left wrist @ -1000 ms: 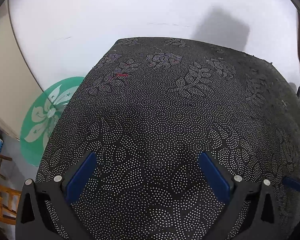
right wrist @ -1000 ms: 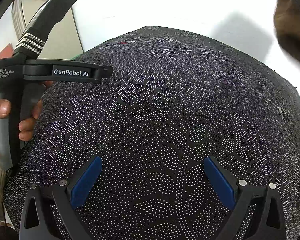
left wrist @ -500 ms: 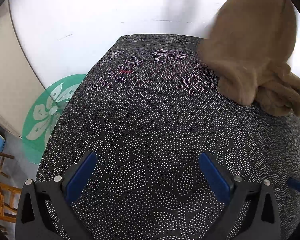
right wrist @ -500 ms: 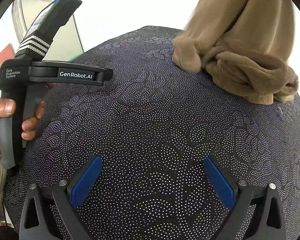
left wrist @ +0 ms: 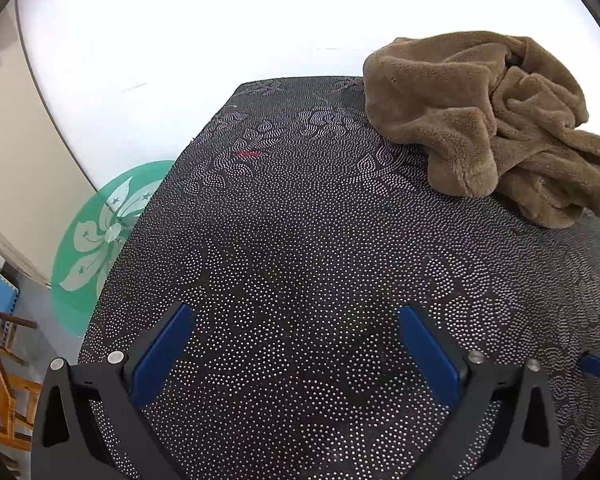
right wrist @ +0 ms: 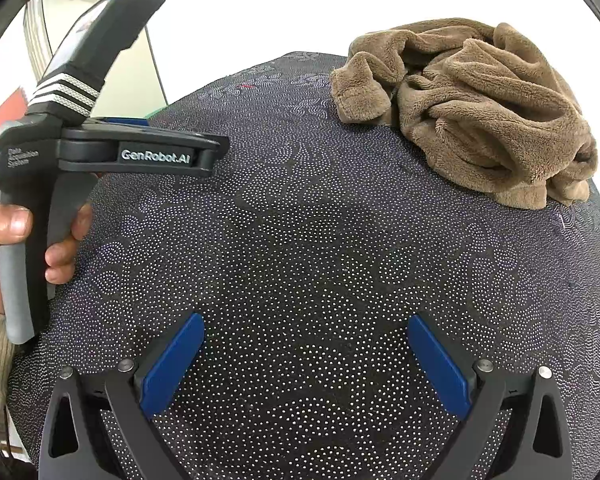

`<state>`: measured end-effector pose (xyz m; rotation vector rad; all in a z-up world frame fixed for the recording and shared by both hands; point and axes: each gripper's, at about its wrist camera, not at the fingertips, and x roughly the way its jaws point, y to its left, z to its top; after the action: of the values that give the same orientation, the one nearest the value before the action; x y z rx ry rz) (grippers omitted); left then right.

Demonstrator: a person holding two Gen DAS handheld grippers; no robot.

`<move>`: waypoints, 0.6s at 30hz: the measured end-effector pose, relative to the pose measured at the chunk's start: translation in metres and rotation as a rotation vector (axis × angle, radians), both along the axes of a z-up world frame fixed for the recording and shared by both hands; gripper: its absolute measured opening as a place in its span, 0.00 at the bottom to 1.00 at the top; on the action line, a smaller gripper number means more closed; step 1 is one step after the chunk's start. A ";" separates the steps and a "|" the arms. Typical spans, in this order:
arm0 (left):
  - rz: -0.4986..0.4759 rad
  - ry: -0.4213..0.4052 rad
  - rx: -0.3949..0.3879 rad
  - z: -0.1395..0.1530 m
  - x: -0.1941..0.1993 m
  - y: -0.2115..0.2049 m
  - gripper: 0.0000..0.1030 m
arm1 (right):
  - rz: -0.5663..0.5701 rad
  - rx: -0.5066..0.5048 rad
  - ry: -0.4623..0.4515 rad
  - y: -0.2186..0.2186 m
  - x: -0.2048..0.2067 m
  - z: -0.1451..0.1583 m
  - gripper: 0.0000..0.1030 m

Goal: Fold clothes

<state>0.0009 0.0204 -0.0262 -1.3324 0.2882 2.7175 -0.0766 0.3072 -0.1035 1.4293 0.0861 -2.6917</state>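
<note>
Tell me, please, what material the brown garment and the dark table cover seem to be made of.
The brown garment looks like soft fleece or plush: a fuzzy, matte pile with thick rounded folds. The dark table cover seems to be woven fabric with small pale dots in floral swirls; the exact fibre is unclear.

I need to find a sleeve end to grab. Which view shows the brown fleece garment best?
The right wrist view: the brown fleece garment lies whole in frame, a cuff-like end toward the left. The left wrist view shows it crumpled too, near the frame's right edge.
</note>
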 end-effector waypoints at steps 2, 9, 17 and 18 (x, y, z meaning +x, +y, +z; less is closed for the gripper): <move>-0.002 -0.002 -0.010 -0.004 -0.005 0.002 1.00 | 0.000 0.000 -0.001 0.000 0.000 0.000 1.00; -0.001 -0.018 -0.003 -0.012 -0.026 0.013 1.00 | 0.000 0.001 -0.002 -0.001 0.000 0.000 1.00; 0.015 -0.081 0.113 -0.023 -0.052 -0.018 1.00 | 0.000 0.001 -0.001 -0.003 -0.001 -0.001 1.00; 0.014 -0.082 0.113 -0.024 -0.055 -0.017 1.00 | 0.000 0.001 -0.001 -0.004 -0.001 -0.001 1.00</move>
<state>-0.0537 0.0034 -0.0503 -1.4141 0.1171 2.6383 -0.0777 0.3034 -0.1041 1.4310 0.0869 -2.6912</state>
